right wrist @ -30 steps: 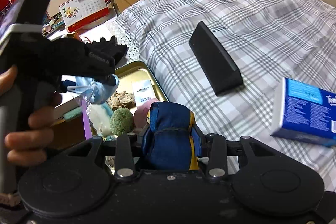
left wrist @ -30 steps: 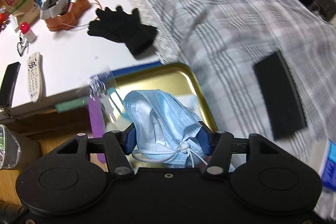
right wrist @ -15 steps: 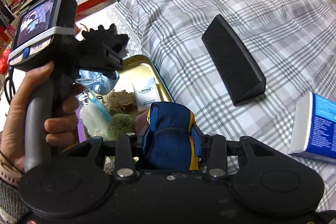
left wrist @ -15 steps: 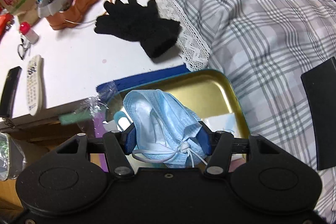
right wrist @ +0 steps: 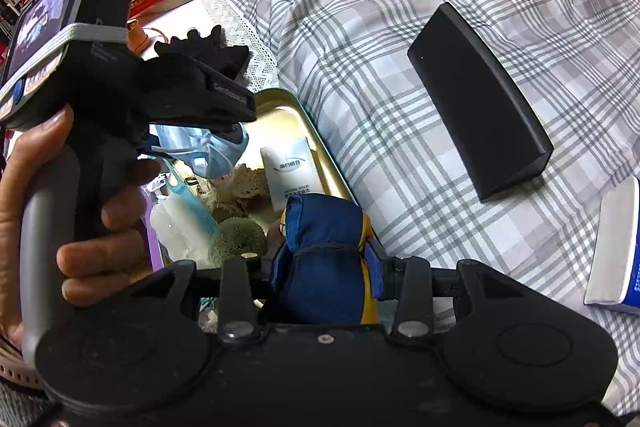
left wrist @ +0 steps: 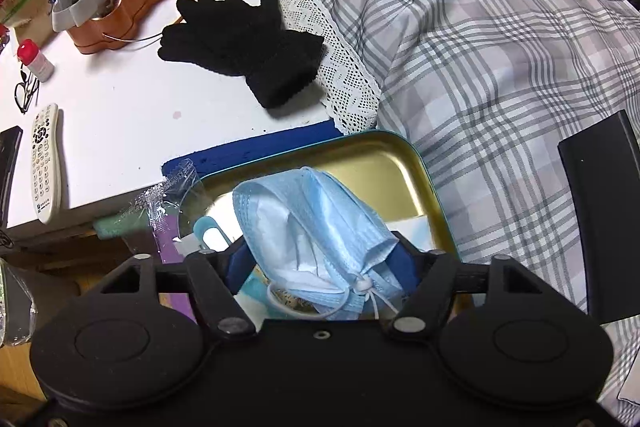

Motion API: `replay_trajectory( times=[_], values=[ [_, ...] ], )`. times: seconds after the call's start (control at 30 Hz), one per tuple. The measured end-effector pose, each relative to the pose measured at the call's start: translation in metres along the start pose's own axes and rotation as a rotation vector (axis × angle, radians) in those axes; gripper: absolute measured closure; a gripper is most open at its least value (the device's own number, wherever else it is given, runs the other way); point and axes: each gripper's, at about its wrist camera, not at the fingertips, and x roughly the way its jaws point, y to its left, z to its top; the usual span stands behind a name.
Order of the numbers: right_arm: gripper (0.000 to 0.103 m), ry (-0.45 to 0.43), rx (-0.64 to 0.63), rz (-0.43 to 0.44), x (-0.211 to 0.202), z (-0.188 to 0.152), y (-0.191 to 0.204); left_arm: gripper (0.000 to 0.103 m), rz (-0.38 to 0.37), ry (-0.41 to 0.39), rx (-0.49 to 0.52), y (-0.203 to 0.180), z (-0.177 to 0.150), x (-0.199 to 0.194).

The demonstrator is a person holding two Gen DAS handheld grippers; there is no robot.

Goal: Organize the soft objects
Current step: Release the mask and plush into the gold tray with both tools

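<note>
Two soft items in play. Blue face mask (left wrist: 320,239) sits between left tongs (left wrist: 320,263), whose jaws have just been opening: pads now off it on the left side, mask hanging over the gold tray (left wrist: 400,163). Right tongs (right wrist: 324,263) clamped on a navy-and-yellow plush (right wrist: 320,251) above the tray's near end. Tray lies at the bed's edge, against the white bench (left wrist: 120,115). Tray's far corner is bare; near half crowded with sponges (right wrist: 236,239) and a packet (right wrist: 292,175). Black glove (left wrist: 240,43) lies on the bench edge, overlapping the lace trim (left wrist: 320,39). Plaid bedspread (right wrist: 400,27) is mostly open, bearing a black case (right wrist: 476,99).
</note>
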Motion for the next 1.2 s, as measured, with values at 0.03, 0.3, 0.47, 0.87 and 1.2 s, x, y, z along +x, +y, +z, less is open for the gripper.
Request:
replay_trajectory(
  times=[0.03,0.3,0.47,0.87,1.2],
  values=[
    [0.065,-0.001,0.001,0.001,0.000,0.001,0.000,0.034,0.002,-0.003,0.002,-0.001,0.000,0.000],
    [0.065,-0.001,0.012,0.003,0.001,0.003,-0.003,0.022,-0.011,-0.018,-0.002,0.003,0.001,-0.004],
    [0.065,-0.014,-0.003,0.012,0.000,0.008,0.003,0.021,0.018,-0.075,-0.034,0.014,0.005,-0.014],
    [0.064,-0.029,-0.098,0.055,0.019,0.038,0.040,0.019,0.043,-0.095,-0.143,0.046,0.009,-0.017],
    [0.052,-0.060,-0.096,0.038,0.019,0.039,0.042,0.019,0.035,-0.085,-0.152,0.050,0.005,-0.013]
  ],
)
